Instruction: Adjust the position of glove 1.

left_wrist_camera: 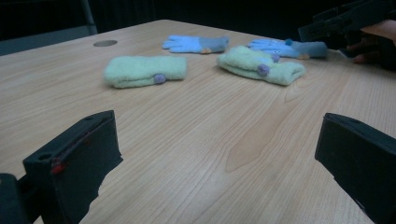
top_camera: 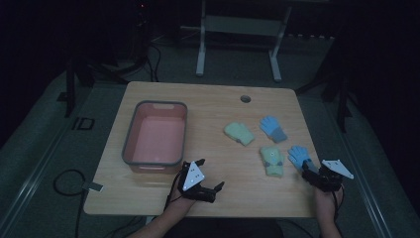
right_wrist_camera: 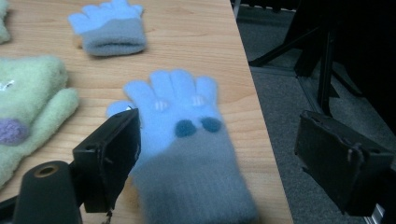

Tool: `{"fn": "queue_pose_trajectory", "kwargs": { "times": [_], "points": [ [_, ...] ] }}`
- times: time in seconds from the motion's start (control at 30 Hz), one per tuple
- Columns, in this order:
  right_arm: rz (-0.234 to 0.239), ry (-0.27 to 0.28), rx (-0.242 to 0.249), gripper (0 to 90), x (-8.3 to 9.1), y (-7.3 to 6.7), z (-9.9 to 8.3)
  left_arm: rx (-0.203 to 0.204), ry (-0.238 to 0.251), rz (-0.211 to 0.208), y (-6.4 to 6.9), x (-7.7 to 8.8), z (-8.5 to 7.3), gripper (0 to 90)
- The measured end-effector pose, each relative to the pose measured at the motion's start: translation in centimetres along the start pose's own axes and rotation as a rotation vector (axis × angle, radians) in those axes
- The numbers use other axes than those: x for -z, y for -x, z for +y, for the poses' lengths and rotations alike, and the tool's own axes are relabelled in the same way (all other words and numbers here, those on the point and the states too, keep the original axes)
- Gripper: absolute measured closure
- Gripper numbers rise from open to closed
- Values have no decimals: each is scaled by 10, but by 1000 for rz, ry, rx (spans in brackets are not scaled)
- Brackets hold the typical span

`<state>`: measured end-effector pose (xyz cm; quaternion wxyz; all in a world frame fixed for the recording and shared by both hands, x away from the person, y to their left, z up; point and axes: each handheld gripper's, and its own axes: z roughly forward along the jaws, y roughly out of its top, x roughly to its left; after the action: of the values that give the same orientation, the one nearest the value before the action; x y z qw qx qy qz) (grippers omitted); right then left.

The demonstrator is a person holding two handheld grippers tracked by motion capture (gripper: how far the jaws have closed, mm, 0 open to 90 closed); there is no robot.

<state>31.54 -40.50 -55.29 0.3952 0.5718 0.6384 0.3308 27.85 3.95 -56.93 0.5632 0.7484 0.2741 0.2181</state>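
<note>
Right gripper (right_wrist_camera: 219, 154): jaws spread wide, nothing clamped; the near blue glove (right_wrist_camera: 184, 140) is seen between them at the table's (top_camera: 208, 104) right edge, its cuff cut off by the frame and blurred. Left gripper (left_wrist_camera: 210, 168): jaws parted over bare wood, nothing held. Beyond are noted a second blue glove (top_camera: 273, 128), two green mittens (top_camera: 238, 133) (top_camera: 272, 160) (details dim), and a pink tub (top_camera: 154, 134).

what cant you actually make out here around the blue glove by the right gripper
- Near blue glove: its cuff end is blurred and cut off by the bottom edge of the right gripper view.
- In the high view the right gripper covers that cuff.
- Pink tub: its near inside wall is hidden by its own rim.
- Near green mitten: cut off at the left edge of the right gripper view.
</note>
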Motion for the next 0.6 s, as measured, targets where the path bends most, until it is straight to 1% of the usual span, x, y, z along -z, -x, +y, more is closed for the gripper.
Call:
{"fn": "queue_pose_trajectory", "kwargs": {
  "times": [0.17,0.27,0.43,0.5,0.53,0.57,0.6],
  "points": [
    [-3,-2,0,147,0,0,0,2,-1,-4,0,0,0,2],
    [-14,-8,-6,147,0,0,0,5,-1,-6,-1,0,0,2],
    [-25,-16,-23,147,0,5,1,0,1,-5,0,0,0,2],
    [-24,-14,-41,146,3,8,2,-2,-1,-6,0,0,0,2],
    [-25,-29,-50,146,2,10,1,-2,-4,-8,0,0,0,2],
    [-25,-29,-50,146,2,10,1,-2,-4,-8,0,0,0,2],
    [-18,-61,-47,146,-1,14,3,0,-1,-8,0,0,0,2]
  ]
}}
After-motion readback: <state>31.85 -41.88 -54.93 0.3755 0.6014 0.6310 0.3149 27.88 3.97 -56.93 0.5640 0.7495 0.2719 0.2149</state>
